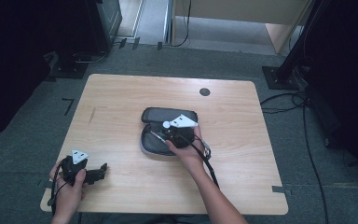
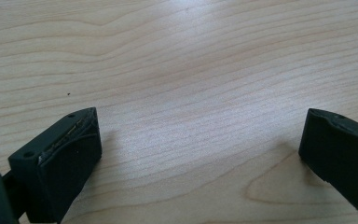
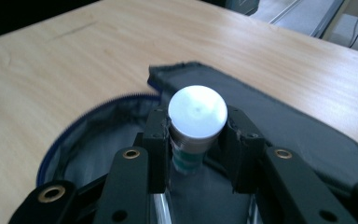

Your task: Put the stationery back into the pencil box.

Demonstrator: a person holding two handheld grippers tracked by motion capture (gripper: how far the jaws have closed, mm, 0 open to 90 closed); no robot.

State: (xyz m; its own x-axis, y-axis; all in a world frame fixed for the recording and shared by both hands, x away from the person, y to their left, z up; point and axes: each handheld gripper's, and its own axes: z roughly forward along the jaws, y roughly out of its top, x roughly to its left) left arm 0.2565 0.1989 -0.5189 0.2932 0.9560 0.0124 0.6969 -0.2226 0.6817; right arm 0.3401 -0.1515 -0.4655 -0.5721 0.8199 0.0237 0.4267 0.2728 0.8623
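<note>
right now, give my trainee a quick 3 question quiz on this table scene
1. True or false: the right gripper has its fingers closed on a white-capped tube.
2. Where is that tube in relation to the open grey pouch?
A. above its opened interior
B. lying on bare wood near the table's round hole
C. beside the left gripper
3. What lies between the fingers of the left gripper?

Key:
1. True.
2. A.
3. Nothing; they stand wide apart over the bare wooden table, near its front left corner.
</note>
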